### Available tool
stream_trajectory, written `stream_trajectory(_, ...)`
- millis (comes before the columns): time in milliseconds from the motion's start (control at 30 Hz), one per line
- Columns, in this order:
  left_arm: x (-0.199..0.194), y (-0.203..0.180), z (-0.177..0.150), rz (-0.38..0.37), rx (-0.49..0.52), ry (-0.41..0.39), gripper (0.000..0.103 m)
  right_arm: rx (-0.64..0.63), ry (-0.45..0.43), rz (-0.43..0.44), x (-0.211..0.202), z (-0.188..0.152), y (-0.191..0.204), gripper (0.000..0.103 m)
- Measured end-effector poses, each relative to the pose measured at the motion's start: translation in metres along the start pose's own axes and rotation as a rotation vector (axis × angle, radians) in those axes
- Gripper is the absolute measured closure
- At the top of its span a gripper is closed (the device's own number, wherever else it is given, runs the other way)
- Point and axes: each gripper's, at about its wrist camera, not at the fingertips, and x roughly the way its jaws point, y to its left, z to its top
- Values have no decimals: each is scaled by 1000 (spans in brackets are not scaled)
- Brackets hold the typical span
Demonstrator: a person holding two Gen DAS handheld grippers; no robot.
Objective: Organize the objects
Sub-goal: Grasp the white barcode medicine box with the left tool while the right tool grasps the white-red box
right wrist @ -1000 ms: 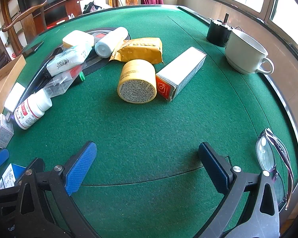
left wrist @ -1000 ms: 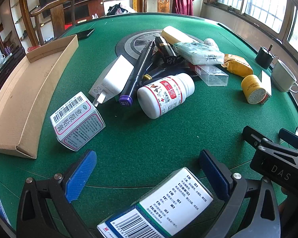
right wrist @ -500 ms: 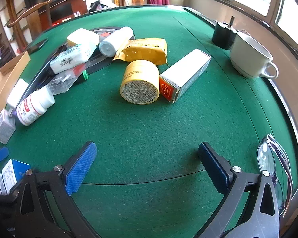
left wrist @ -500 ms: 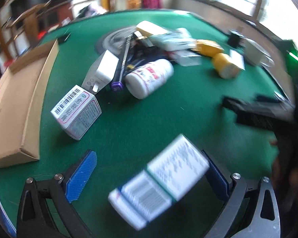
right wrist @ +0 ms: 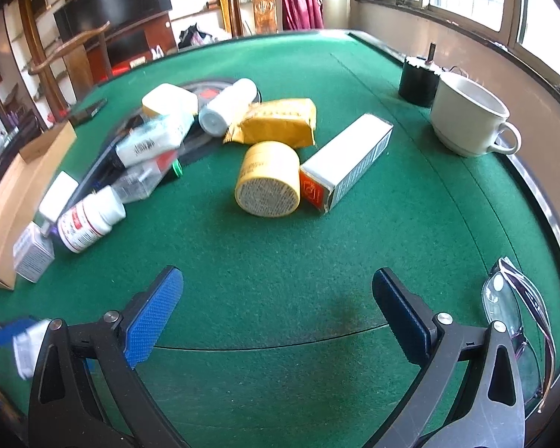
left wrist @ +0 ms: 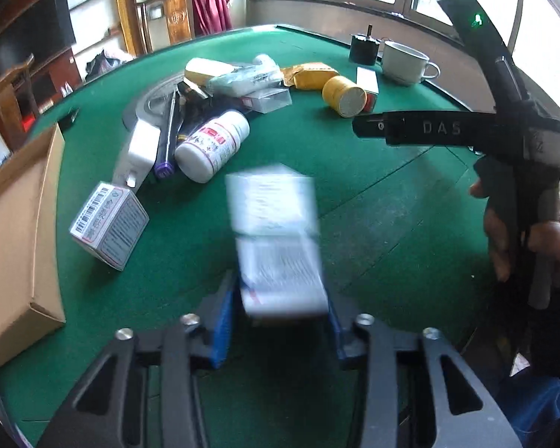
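Left gripper (left wrist: 280,321) closing on white medicine box (left wrist: 276,239), lower centre of frame, pads at its sides, likely for carrying to cardboard tray (left wrist: 15,231) at left. Right gripper (right wrist: 276,313) open, empty, over bare felt.
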Motion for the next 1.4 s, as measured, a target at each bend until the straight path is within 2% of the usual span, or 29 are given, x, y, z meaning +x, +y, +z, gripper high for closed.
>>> stream_trajectory(133, 0, -3, 0, -3, -10, -3, 69, 23, -63, 19, -12, -2, -5, 1)
stream_trajectory(267, -4, 6, 8, -7, -91, -6, 68, 72, -174, 74, -33, -3, -18, 1)
stream_trajectory(333, -10, 6, 11, 7, -77, -23, 67, 122, -205, 104, -40, -1, -30, 1)
stream_trajectory(433, -8, 2, 19, 13, -56, -26, 53, 149, -182, 158, -40, 9, -47, 1)
stream_trajectory(467, -6, 0, 21, 22, -49, -25, 44, 150, -182, 187, -41, 12, -50, 1)
stream_trajectory(533, 2, -2, 27, 48, -48, -19, 42, 137, -189, 221, -41, 20, -52, 1)
stream_trajectory(567, 5, -2, 28, 47, -46, -15, 42, 137, -189, 208, -42, 23, -53, 1)
stream_trajectory(633, 13, -4, 30, 46, -44, 4, 47, 150, -172, 185, -43, 32, -57, 2)
stream_trajectory(667, 16, -5, 30, 56, -42, 12, 59, 177, -166, 202, -42, 36, -61, 3)
stream_trajectory(700, 19, -6, 30, 66, -38, 18, 66, 217, -150, 216, -38, 43, -68, 11)
stream_trajectory(733, 18, -6, 30, 61, -41, 10, 67, 239, -125, 204, -32, 49, -72, 23)
stream_trajectory(800, 20, -3, 31, 51, -56, 13, 69, 263, -75, 185, -19, 61, -79, 32)
stream_trajectory(867, 21, 0, 32, 51, -69, 10, 69, 293, -36, 181, -5, 69, -84, 32)
stream_trajectory(1100, 24, 0, 35, 55, -68, 0, 68, 297, 76, 89, 35, 92, -73, 32)
stream_trajectory(1167, 24, 1, 34, 53, -67, -6, 68, 257, 104, 21, 47, 96, -66, 32)
stream_trajectory(1267, 24, 1, 34, 54, -66, -15, 68, 238, 138, -30, 60, 92, -64, 35)
stream_trajectory(1300, 25, 1, 35, 54, -66, -18, 68, 221, 124, -50, 60, 91, -63, 46)
stream_trajectory(1333, 25, 1, 36, 54, -68, -18, 68, 207, 118, -63, 60, 90, -62, 69)
stream_trajectory(1367, 26, 2, 37, 51, -70, -20, 68, 206, 114, -51, 59, 88, -61, 78)
stream_trajectory(1400, 27, 3, 38, 51, -72, -23, 68, 192, 103, -34, 59, 86, -61, 78)
